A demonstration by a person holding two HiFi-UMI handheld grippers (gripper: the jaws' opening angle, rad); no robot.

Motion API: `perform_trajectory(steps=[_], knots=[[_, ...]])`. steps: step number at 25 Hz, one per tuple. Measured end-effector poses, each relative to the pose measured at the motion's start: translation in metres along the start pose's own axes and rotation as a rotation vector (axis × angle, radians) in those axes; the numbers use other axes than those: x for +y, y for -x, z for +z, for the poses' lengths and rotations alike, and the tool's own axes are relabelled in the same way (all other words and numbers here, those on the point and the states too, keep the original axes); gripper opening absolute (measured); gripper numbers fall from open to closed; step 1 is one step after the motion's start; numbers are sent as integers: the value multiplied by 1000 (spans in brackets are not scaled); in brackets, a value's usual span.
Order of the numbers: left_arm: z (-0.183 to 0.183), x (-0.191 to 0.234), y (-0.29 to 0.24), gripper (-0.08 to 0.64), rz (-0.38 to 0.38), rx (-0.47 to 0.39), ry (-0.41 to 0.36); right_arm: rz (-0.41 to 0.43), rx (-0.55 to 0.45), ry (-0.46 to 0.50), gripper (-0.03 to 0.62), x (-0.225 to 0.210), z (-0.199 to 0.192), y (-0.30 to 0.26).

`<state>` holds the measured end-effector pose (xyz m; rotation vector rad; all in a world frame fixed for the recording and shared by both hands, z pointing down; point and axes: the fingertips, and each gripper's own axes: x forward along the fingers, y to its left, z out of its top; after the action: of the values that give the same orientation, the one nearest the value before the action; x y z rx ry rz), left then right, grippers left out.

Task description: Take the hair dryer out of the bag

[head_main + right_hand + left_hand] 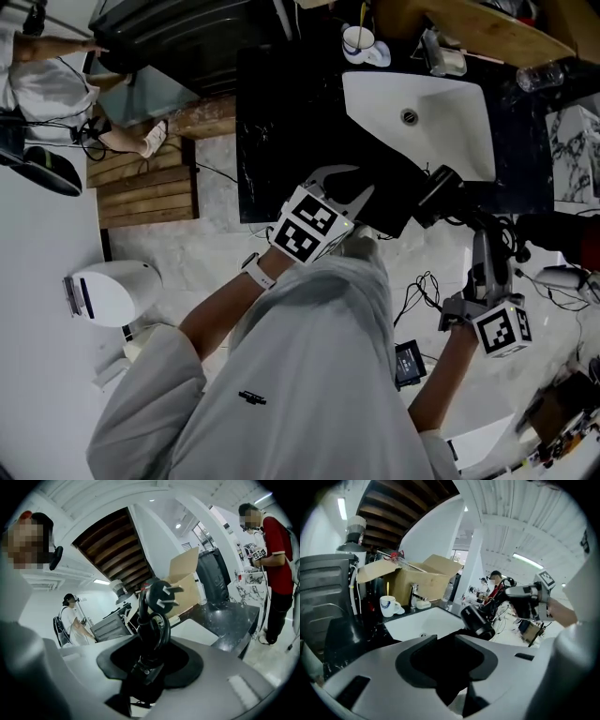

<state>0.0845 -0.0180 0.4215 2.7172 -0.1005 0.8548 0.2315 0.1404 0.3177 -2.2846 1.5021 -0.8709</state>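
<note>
Since the right gripper [478,230] clamps the hair dryer [439,192] at centre right, just beside the bag [382,214] under the unclenched left gripper [345,185], extraction looks done, only set-down left.

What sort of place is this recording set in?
Probably a mock bathroom inside a workshop or lab: a white rectangular sink set in a black stone countertop, what looks like a white rounded toilet, and an open brown cardboard box behind the basin.

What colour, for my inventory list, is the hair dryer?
Black. The hair dryer shows best in the left gripper view.
</note>
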Motion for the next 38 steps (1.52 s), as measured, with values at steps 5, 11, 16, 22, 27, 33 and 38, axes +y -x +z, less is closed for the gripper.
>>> perform_trajectory(steps=[5,11,16,22,27,33,38], knots=[[27,-41,16,115,-231,-99,269,19,-30,-13,156,6,15,-7],[67,-119,20,235,-823,-164,1175,64,-25,-74,158,24,11,-25],[72,-113,-4,283,-838,-171,1292,112,-9,-116,156,46,0,-38],[82,-92,-20,339,-868,-238,1495,157,-15,-134,156,68,-2,-48],[92,-72,-29,373,-857,-375,1641,195,-3,-126,158,87,-8,-53],[101,-49,-24,349,-825,-450,1646,224,-32,-127,158,98,-11,-52],[111,-44,-14,285,-813,-475,1572,273,-60,-117,158,108,-7,-52]])
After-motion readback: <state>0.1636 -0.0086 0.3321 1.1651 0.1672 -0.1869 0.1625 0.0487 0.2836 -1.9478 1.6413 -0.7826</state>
